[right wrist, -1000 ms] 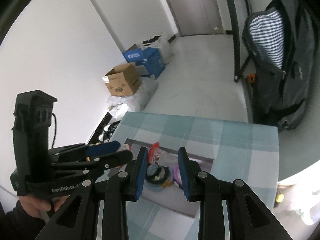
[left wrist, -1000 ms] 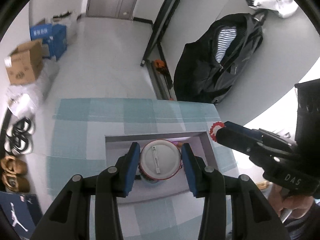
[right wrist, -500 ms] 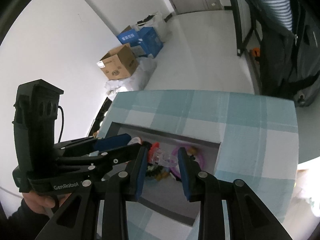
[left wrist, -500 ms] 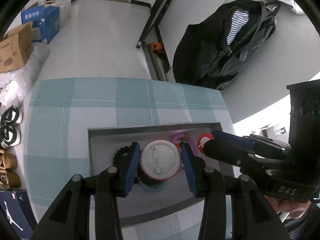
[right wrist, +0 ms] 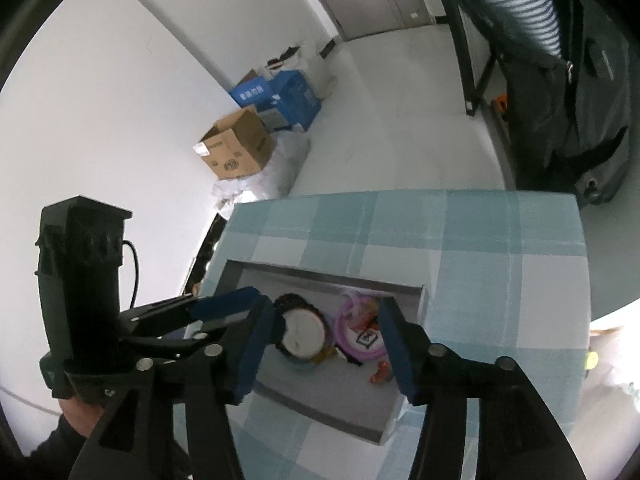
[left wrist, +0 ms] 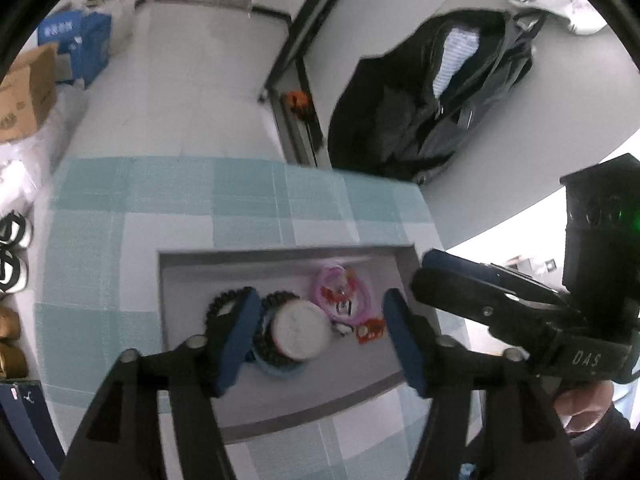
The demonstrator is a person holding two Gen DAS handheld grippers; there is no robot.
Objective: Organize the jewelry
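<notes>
Below, the white badge (left wrist: 301,333) lies free in the grey tray (left wrist: 280,396), between the left tongs (left wrist: 316,334) at six o'clock. Both left and right tongs (right wrist: 326,350) have just been opening and hold nothing.

Both views are evenly and brightly lit by soft, diffuse light; shadows are faint. Fisheye distortion is strong: walls and the desk (left wrist: 248,200) edges bow, and a black vignette rings each frame. Motion blur smears the left wrist view, worst on the backpack (left wrist: 432,92) and tray (left wrist: 192,280) contents. The right wrist view is sharper, with the white wall (right wrist: 140,100) near overexposure. A green indicator light (left wrist: 620,214) glows at right.
</notes>
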